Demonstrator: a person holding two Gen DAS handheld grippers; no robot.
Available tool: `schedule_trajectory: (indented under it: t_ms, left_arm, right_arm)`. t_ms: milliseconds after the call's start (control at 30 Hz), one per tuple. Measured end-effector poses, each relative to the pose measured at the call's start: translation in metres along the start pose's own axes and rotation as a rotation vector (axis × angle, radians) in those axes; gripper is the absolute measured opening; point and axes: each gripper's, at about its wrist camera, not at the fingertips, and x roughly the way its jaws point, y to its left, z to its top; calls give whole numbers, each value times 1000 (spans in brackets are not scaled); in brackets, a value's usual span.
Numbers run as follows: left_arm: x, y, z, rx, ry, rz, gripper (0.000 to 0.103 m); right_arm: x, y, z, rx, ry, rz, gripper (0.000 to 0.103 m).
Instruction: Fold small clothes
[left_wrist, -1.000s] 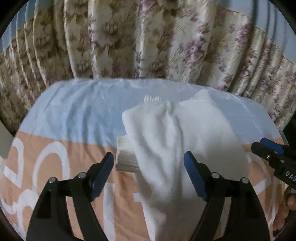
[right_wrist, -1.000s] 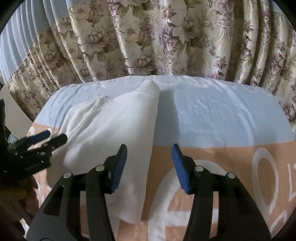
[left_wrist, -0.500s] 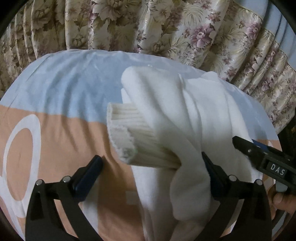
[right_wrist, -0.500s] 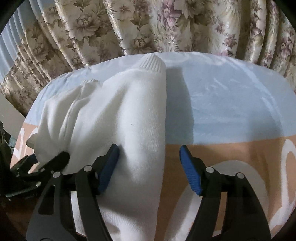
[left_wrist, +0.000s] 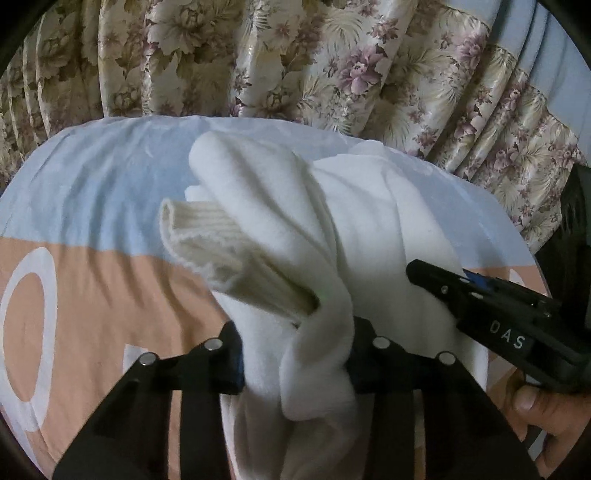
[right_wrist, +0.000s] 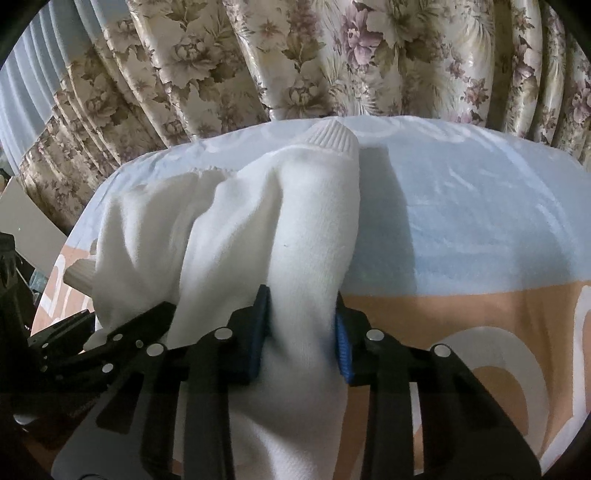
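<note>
A white knit sweater (left_wrist: 373, 206) lies bunched on the bed, with a ribbed cuff (left_wrist: 199, 236) sticking out to the left. My left gripper (left_wrist: 295, 354) is shut on a thick fold of the sweater's near edge. In the right wrist view the sweater (right_wrist: 258, 221) runs away from me to a ribbed cuff (right_wrist: 332, 136) at the far end. My right gripper (right_wrist: 301, 332) is shut on its near right edge. The right gripper also shows in the left wrist view (left_wrist: 480, 302), close beside the left one.
The bed sheet (left_wrist: 92, 177) is light blue at the far side and peach with white shapes (right_wrist: 480, 325) near me. Floral curtains (left_wrist: 295, 55) hang right behind the bed. A pale board (right_wrist: 26, 229) stands at the left edge.
Both grippers have moved forward onto the sweater and closed on its near edge. The fabric has bunched and lifted between them.
</note>
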Motion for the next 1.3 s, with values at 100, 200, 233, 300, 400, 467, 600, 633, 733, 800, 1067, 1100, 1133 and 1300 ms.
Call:
schedule_trajectory:
  t_ms: [100,200,233,300,400,467,600,633,733,800,1067,1100,1133,1300]
  left_arm:
    - [-3,-3,2,-2,-15,-3,36]
    - [-7,-12,4,22,-22,-20,36]
    - [-7,-20,5,34,-21,-28,36]
    - [-7,-34,6,48,-24,-42,36]
    - [-7,-63,8,46,-38,-70,36]
    - [-6,-90,11,57,-47,-91,36]
    - [0,-144,14,85,-45,-113,36]
    - [5,-161,14,93,-38,-115,36]
    - [20,-197,11,124,-14,-130,37]
    - [32,-215,7,143,12,-135,38]
    - [44,-210,-6,194,-29,50,87]
    - [44,-207,-7,197,-27,53,90]
    - [42,-204,-8,204,-32,65,92]
    - [37,-203,-11,213,-48,87,93]
  right_arm:
    - [-6,1,1,-17,-22,-4,30]
    - [-19,1,6,-47,-53,-14,29]
    - [-24,0,8,-56,-65,-19,29]
    - [-39,-9,13,-67,-86,-25,29]
    - [-56,-27,17,-71,-101,-46,29]
    - [-71,-48,17,-67,-112,-69,29]
    - [-98,-93,12,-54,-122,-120,29]
    - [-104,-108,9,-52,-119,-136,29]
    - [-115,-145,1,-33,-105,-178,29]
    - [-117,-167,-5,-17,-94,-198,29]
    - [-99,-201,-41,9,-27,-201,37]
    - [-99,-200,-41,8,-30,-203,38]
    - [-100,-200,-42,7,-35,-207,40]
    - [-103,-202,-47,6,-56,-276,69]
